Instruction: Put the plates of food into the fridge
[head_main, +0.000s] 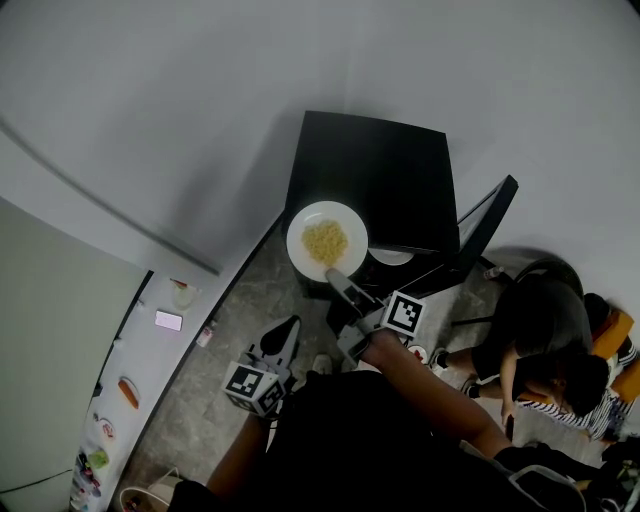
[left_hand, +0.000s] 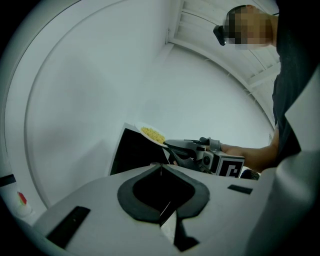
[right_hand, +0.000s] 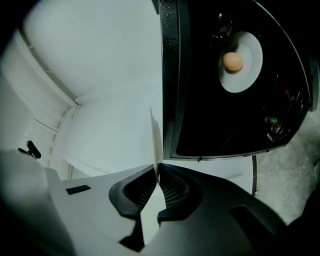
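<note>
This looks like a home kitchen corner. A white fridge dotted with magnets stands by plain walls, and a black table bearing a plate of food sits on a grey stone floor.

Quick count from what's visible: two plates, i.e. one plate with yellow food and one plate with a round brownish lump (just the one lump). One black table. Two grippers: a left gripper and a right gripper. One seated person. One white door with several small stickers, too tiny to count properly.
</note>
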